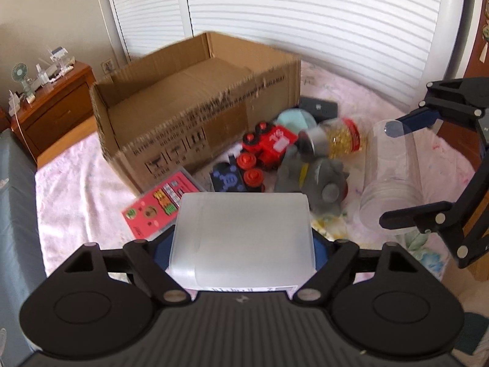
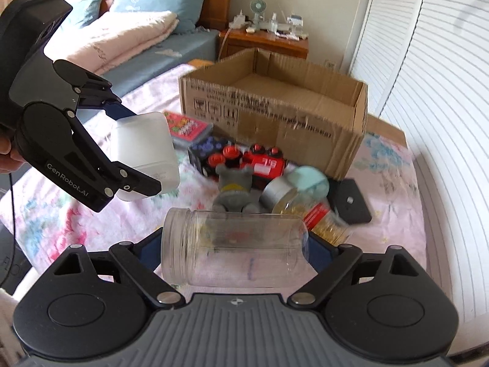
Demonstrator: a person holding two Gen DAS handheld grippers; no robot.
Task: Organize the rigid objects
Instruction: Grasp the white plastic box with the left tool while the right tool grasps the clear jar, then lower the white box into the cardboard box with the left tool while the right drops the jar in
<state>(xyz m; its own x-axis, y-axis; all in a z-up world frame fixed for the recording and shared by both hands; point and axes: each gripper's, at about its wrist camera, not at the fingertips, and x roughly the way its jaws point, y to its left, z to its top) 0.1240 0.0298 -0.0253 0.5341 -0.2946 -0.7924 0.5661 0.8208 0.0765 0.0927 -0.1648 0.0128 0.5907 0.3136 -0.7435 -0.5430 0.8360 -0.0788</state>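
A frosted white plastic box (image 1: 243,235) is clamped between the blue pads of the left gripper (image 1: 243,246), held above the pink floral bedspread (image 1: 76,202); a clear, lidless plastic jar (image 2: 233,249) is gripped sideways in the right gripper (image 2: 233,252), its threaded mouth turned to the left — both items are lifted clear of the bedding. Just beyond them a cluster of objects is spread on the bedspread: a grey plush toy (image 2: 233,188), a red toy train with round red wheels (image 2: 259,160), a black block with blue dots (image 2: 203,150), a silver-lidded jar of yellow beads with a red label (image 2: 305,208), a pale teal round object (image 2: 310,180), a flat black plate (image 2: 351,200) and a pink card case (image 2: 188,127); the beaded jar is blurred. Farther back an open brown cardboard box (image 2: 275,104) is seen — printed with black text, its interior hidden by its walls; behind it a wooden nightstand (image 2: 266,41) and white slatted blinds (image 1: 305,18) are visible.
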